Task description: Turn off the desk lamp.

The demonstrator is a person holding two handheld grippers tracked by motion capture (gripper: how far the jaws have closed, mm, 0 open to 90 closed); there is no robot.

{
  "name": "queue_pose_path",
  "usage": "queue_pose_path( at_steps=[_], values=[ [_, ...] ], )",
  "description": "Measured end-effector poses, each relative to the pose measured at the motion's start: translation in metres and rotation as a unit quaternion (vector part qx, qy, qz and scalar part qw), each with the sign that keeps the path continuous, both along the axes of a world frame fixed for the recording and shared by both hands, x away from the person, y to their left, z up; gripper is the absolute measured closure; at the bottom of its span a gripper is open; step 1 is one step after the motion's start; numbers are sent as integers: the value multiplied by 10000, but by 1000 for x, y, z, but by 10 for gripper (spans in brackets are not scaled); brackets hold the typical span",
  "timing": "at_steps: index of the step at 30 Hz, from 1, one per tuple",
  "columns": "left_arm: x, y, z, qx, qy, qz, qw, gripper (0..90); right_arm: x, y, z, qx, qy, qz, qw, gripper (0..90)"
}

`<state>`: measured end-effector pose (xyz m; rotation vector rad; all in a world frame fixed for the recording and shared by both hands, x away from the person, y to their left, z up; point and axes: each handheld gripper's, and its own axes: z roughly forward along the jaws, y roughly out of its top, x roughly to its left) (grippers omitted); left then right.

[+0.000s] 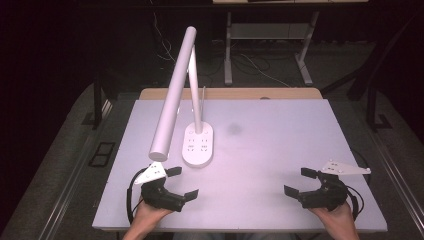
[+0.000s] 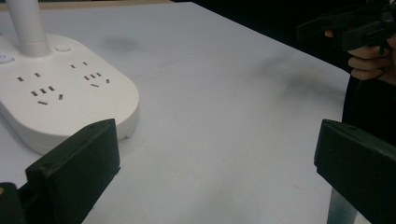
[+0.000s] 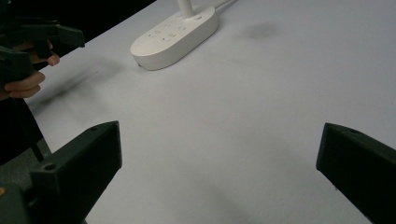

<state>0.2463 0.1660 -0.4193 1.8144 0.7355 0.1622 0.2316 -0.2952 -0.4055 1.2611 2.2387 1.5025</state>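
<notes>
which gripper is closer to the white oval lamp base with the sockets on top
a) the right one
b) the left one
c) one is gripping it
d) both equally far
b: in the high view the left gripper sits just in front of the white oval lamp base with sockets on top, jaws open and not touching it, while the right gripper, also open, hovers far across the white table.

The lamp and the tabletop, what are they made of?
The lamp looks like smooth white plastic: one-piece rounded base with moulded socket slots, faint sheen. Its tube could be painted metal. The tabletop looks like matte white laminate or painted board, smudged grey.
</notes>
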Motion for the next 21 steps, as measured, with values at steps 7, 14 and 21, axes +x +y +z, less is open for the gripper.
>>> queue_pose_path(
  at_steps=[7, 14, 21],
  values=[
    [0, 1, 1, -21, 2, 3, 10000, 0, -2, -1, -1, -52, 81, -49, 9999, 2],
    [-1, 2, 0, -30, 14, 29, 10000, 0, -2, 0, 0, -109, 148, -16, 9998, 2],
    [-1, 2, 1, -37, 9, 40, 10000, 0, 1, 2, 11, -216, 206, 70, 9995, 2]
  ],
)
